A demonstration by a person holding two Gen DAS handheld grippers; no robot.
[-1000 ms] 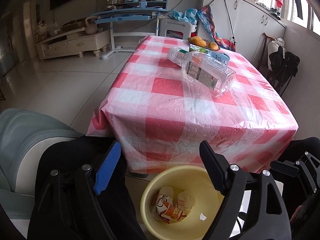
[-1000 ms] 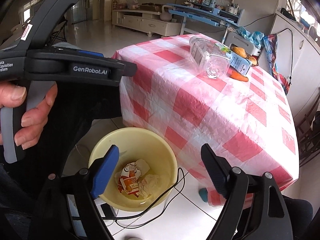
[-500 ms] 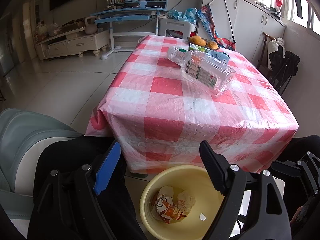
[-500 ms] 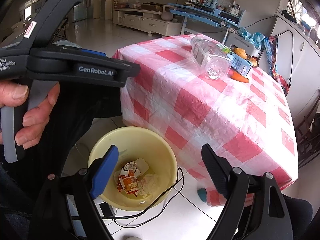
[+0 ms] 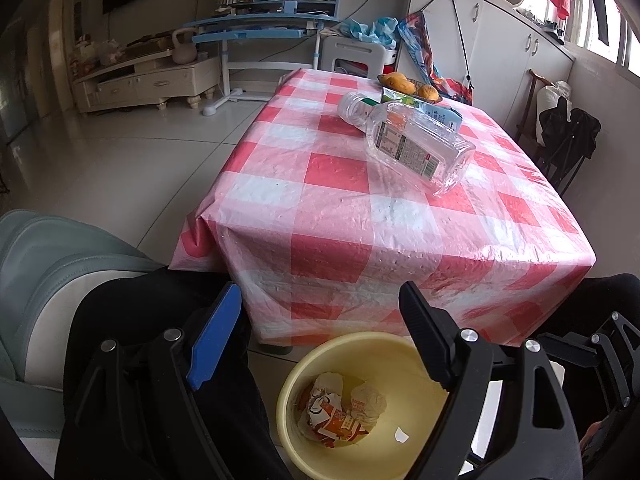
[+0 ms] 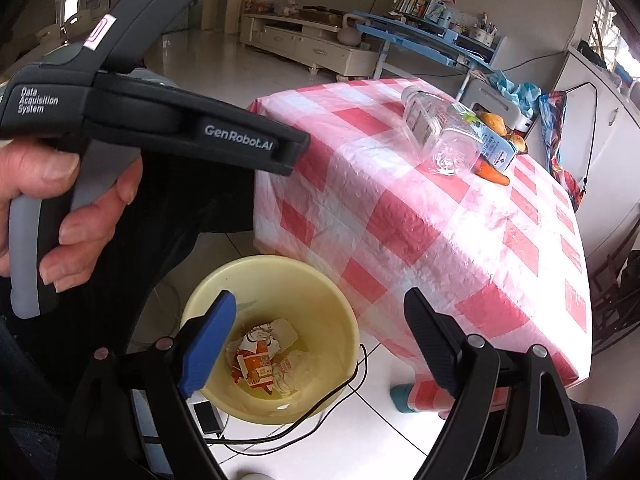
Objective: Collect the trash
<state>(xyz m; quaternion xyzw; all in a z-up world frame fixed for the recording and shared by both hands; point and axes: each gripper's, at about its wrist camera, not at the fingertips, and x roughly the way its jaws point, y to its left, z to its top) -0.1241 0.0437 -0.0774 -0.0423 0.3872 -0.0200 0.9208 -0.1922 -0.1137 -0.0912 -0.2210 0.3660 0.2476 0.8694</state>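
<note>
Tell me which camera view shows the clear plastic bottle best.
The left wrist view: the clear plastic bottle lies side-on, neck to base, label facing the camera. The right wrist view shows it smaller, base toward the camera.

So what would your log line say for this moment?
left gripper: open, empty | right gripper: open, empty | bottle: lying on table | bin: crumpled wrappers inside

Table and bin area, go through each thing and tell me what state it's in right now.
Plastic bottle: empty, uncapped, lying on its side on the table.
Yellow bin: on the floor, holding crumpled wrappers.
Left gripper: open, empty.
Right gripper: open, empty, above the bin.
Carton: lying behind the bottle.
</note>
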